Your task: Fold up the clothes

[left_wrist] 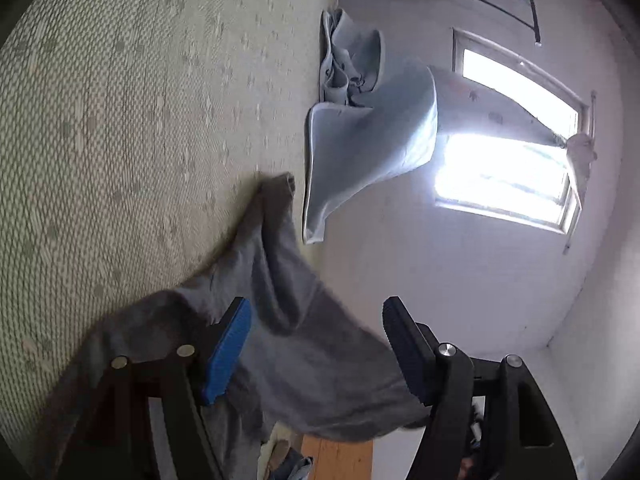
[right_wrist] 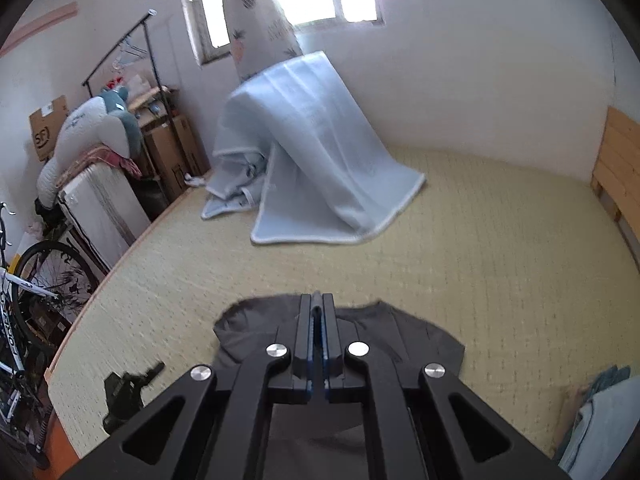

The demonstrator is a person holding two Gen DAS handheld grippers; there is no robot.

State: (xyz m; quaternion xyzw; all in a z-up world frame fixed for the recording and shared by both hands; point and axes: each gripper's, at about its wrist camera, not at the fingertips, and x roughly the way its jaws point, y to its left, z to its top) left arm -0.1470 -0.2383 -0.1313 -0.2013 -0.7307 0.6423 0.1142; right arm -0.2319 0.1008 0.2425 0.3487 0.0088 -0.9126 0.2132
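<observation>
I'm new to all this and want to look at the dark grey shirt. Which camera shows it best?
The right wrist view: the dark grey shirt lies spread on the mat, sleeves visible, pinched by the right gripper. The left wrist view shows only a rumpled, blurred stretch behind the open left gripper.

Blown-out window (left_wrist: pixel 508 148) glare, soft daylight, motion blur, dark fisheye corners

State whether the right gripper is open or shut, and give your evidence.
Shut. The right gripper has its fingers pressed together with a fold of the dark grey shirt pinched between them.
</observation>
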